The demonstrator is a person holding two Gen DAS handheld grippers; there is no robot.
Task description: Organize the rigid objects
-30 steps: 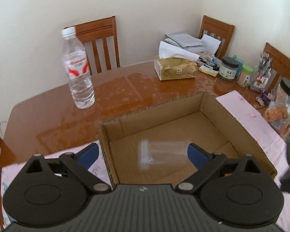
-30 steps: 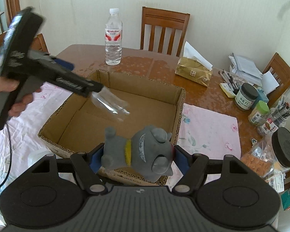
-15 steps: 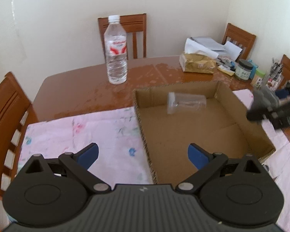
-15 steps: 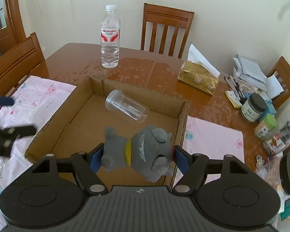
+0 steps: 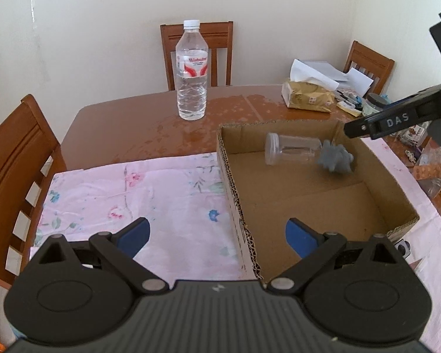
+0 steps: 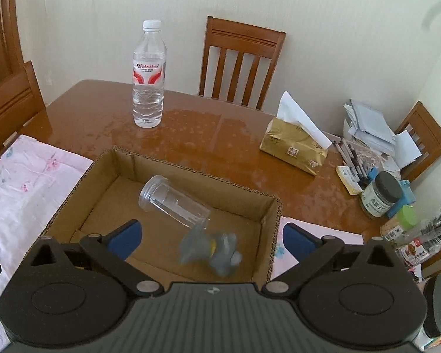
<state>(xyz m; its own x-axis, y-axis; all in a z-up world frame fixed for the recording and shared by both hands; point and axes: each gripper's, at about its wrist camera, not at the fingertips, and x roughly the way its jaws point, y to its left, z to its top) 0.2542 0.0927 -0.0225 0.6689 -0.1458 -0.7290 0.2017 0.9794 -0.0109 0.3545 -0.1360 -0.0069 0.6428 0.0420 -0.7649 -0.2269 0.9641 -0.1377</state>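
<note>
Left wrist view: left tool [image 5: 217, 234] spread wide, holding nothing, blue pads hovering over the pink floral cloth [image 5: 138, 194] and the near corner of the shallow brown cardboard box [image 5: 229, 176]. Inside the box, near its far wall, clear plastic cup [image 5: 292, 149] lying on its side, open rim toward the left. Just beside the cup's base, blurred grey toy figure [image 5: 335, 160], under the black arm of the right tool [image 5: 397, 120], labelled "DAS", reaching in from the right edge. Behind the box on the glossy brown wooden desk [image 5: 126, 129], upright clear water bottle with a red-and-white label and white cap [image 5: 191, 72]. Further right, gold tissue pack with a white sheet sticking out [image 5: 307, 97], near a clutter of papers, pens and jars.

Right wrist view: right tool [image 6: 211, 236] spread wide, nothing between the blue pads. Directly between and below them, grey toy figure [image 6: 211, 248] with a yellow band, blurred, inside the cardboard box [image 6: 275, 220] near its right wall; cannot tell whether touching the box floor. Clear cup [image 6: 173, 201] lying tilted across the box floor, base end touching or nearly touching the toy. Water bottle [image 6: 148, 76] upright on the desk [image 6: 214, 135] beyond the box; tissue pack [image 6: 294, 147] to the right, dark-lidded jar [image 6: 380, 195] further right.
</note>
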